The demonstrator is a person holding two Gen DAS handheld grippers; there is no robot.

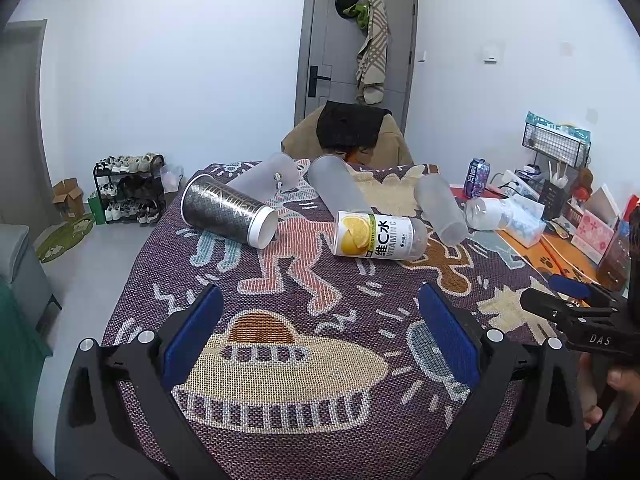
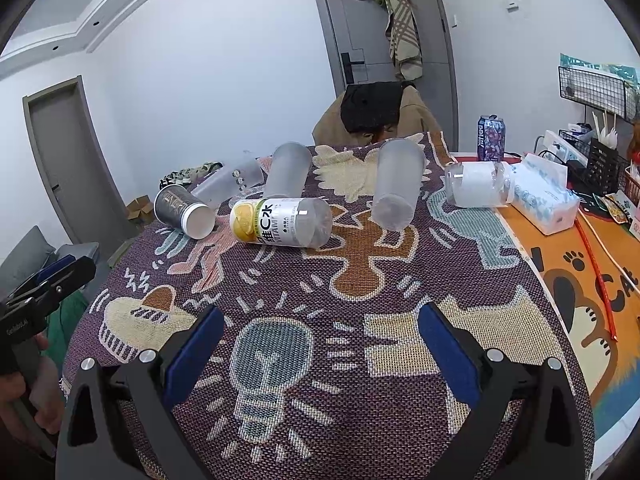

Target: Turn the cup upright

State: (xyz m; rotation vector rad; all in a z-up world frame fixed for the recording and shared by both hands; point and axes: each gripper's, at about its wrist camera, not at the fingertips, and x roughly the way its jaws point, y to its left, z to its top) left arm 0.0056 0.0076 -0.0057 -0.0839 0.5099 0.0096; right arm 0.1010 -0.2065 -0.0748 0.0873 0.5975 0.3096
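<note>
Both the left hand-held gripper (image 1: 320,332) and the right hand-held gripper (image 2: 320,344) gape wide over the patterned cloth (image 2: 360,380) on the worktop, holding nothing. Farther off, all on their sides: a dark patterned cup (image 1: 226,210), a vitamin C bottle (image 1: 378,236) and three frosted cups (image 2: 396,184).

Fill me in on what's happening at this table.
A person holds two blue-padded grippers, the left gripper and the right gripper, both open and empty above the patterned woven cloth. Several cups lie on their sides farther back: a black patterned cup with white rim, a clear lemon-labelled vitamin C cup and three frosted translucent cups. None is touched or upright yet.
</note>
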